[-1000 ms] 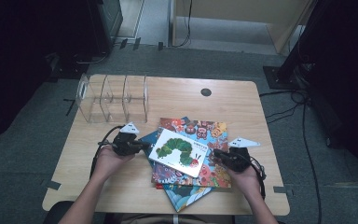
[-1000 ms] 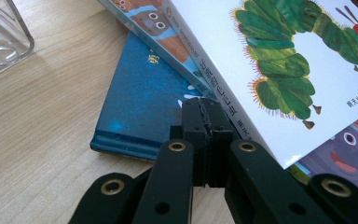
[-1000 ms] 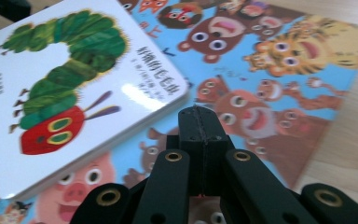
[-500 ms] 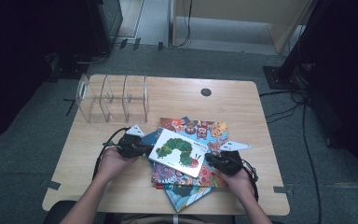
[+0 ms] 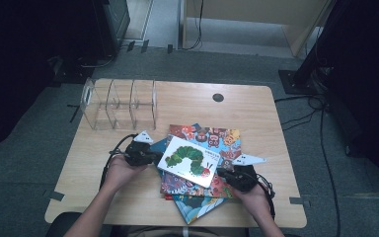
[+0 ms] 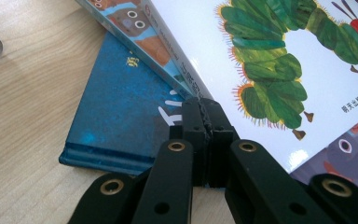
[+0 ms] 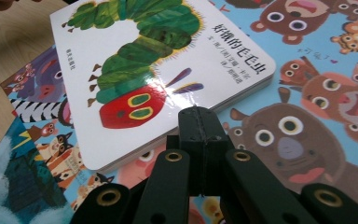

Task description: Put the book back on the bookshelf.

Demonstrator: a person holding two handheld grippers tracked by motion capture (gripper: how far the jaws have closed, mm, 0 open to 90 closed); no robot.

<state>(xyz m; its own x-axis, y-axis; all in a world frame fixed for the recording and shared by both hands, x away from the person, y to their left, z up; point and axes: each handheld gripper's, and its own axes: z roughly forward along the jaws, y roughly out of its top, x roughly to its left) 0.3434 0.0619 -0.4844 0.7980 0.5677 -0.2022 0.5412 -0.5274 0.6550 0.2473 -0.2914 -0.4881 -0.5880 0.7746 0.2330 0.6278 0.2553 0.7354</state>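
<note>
- Caterpillar book (image 5: 191,160): lies on top of a stack of picture books (image 5: 205,197) at table (image 5: 187,101) centre, nearer the six o'clock edge.
- Left gripper (image 6: 204,108): jaws closed, empty, tips at the book's nine o'clock edge.
- Right gripper (image 7: 200,122): jaws closed, empty, at its four o'clock corner.
- Clear organizer (image 5: 118,103): at ten o'clock.

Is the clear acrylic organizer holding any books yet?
Empty: the high view shows bare compartments in the organizer; the caterpillar book lies on the stack.
</note>
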